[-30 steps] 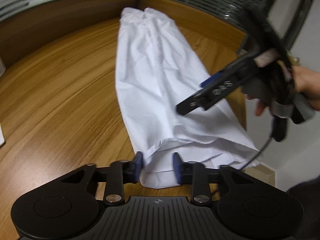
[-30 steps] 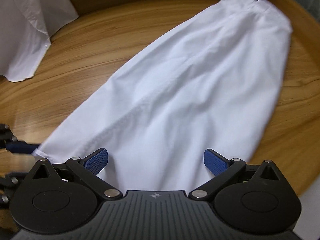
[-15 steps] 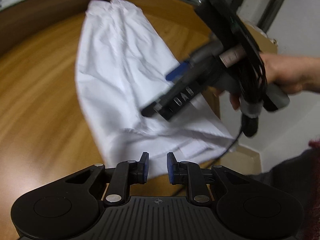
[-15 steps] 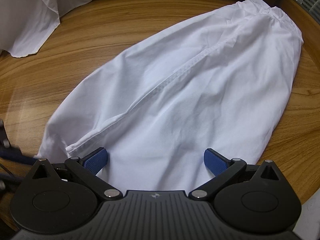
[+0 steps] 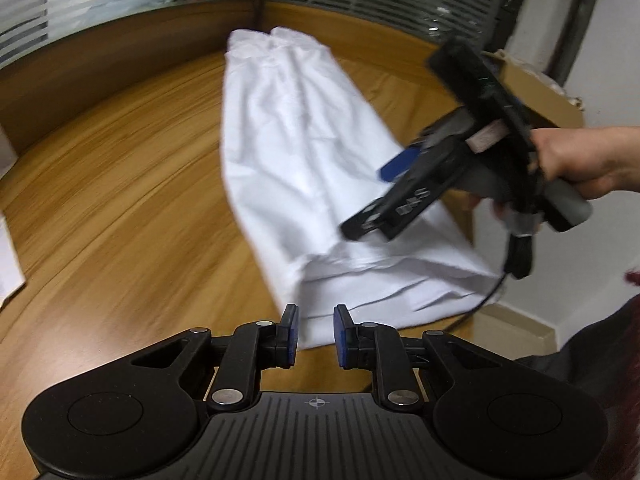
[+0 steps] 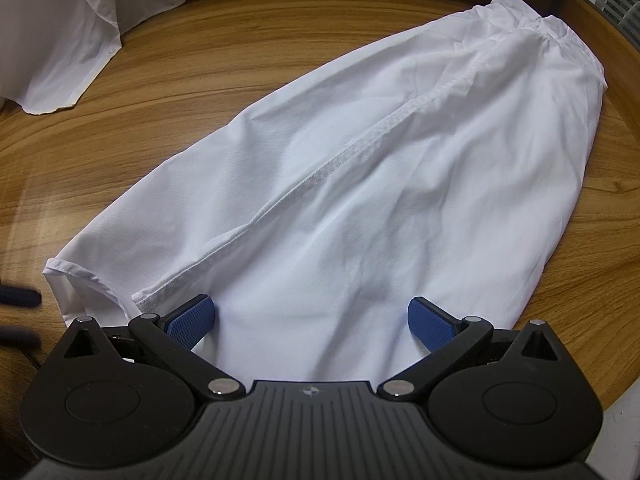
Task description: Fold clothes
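White cotton trousers (image 6: 360, 184) lie flat on the wooden surface (image 6: 200, 60); right tool (image 6: 312, 320) gapes above them, left tool (image 5: 316, 334) nearly closed, empty.

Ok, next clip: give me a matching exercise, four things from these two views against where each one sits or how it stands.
Things:
1. white garment
2. second white cloth
3. left gripper
4. right gripper

States:
A. jaws spread wide above the near part of the garment
B. bunched at the far left of the table
C. laid out lengthwise across the wood
D. jaws narrow with a gap, at the garment's near hem, cloth not pinched

Pairs: 1-C, 2-B, 3-D, 4-A
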`<action>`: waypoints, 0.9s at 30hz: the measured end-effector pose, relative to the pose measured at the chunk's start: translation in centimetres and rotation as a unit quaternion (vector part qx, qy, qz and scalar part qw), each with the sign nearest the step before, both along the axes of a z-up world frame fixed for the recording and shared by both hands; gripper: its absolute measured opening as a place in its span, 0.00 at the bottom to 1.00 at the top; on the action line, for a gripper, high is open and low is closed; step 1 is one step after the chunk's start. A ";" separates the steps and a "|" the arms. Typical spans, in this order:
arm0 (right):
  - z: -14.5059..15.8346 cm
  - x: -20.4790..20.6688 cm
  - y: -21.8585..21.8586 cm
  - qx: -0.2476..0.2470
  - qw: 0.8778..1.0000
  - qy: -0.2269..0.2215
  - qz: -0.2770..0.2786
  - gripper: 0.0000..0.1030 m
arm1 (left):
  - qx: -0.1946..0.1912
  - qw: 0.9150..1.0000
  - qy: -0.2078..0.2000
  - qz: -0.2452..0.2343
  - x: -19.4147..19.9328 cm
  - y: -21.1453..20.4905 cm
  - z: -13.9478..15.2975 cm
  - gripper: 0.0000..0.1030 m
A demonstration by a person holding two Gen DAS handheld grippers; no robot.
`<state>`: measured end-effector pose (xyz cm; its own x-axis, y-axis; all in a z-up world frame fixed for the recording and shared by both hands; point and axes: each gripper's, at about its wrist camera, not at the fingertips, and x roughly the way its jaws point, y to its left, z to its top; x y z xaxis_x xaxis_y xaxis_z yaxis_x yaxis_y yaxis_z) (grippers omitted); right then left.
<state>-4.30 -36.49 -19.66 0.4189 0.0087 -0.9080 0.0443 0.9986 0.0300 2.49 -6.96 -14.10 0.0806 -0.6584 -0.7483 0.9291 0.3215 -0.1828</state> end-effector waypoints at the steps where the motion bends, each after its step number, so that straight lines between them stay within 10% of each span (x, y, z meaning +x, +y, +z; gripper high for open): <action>1: 0.0 0.0 0.0 0.000 1.000 0.000 0.000 1.00 | 0.000 1.000 0.009 0.003 0.6 0.0 -0.2 0.20; 9: 0.0 -0.1 0.1 -0.001 1.000 -0.003 0.001 1.00 | -0.001 0.997 0.080 -0.016 3.7 -0.8 -1.8 0.20; 27: 0.0 -0.1 0.2 -0.001 1.000 -0.005 0.001 1.00 | -0.043 0.993 0.090 -0.061 2.0 -3.2 -0.5 0.08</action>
<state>-4.41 -36.24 -19.62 0.4283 0.0078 -0.9036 0.0429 0.9987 0.0289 4.46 -10.13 -14.62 -0.1348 -0.7168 -0.6841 0.9097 0.1842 -0.3722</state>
